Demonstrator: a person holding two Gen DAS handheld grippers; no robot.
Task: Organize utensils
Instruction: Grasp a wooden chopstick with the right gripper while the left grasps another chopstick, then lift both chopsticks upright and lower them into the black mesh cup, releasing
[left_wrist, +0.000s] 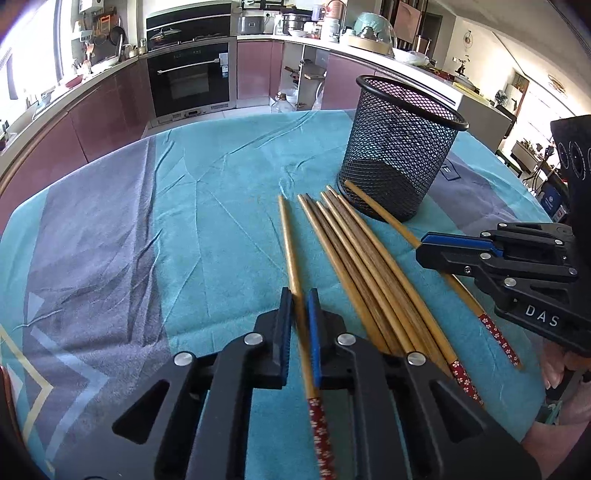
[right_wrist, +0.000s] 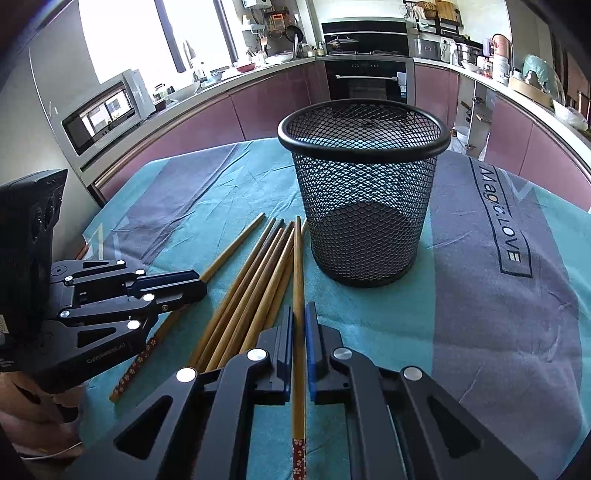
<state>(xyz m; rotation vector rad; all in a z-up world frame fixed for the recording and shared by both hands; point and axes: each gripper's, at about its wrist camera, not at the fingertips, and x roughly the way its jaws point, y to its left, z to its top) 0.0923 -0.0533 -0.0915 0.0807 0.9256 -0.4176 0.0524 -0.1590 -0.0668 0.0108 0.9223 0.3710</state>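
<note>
Several wooden chopsticks (left_wrist: 354, 266) with red flowered ends lie side by side on the teal cloth, in front of an upright, empty black mesh cup (left_wrist: 399, 147). My left gripper (left_wrist: 300, 295) is shut on the leftmost chopstick (left_wrist: 290, 243). In the right wrist view my right gripper (right_wrist: 299, 310) is shut on the rightmost chopstick (right_wrist: 298, 266), which points toward the mesh cup (right_wrist: 364, 192). The bundle (right_wrist: 255, 280) lies between the two grippers. The left gripper (right_wrist: 201, 282) shows at the left, the right gripper (left_wrist: 421, 247) at the right of the left wrist view.
The table is covered by a teal and grey cloth (left_wrist: 184, 206) with printed lettering (right_wrist: 498, 206). Kitchen cabinets, an oven (left_wrist: 190, 79) and cluttered counters stand behind the table. A microwave (right_wrist: 107, 110) is at the far left.
</note>
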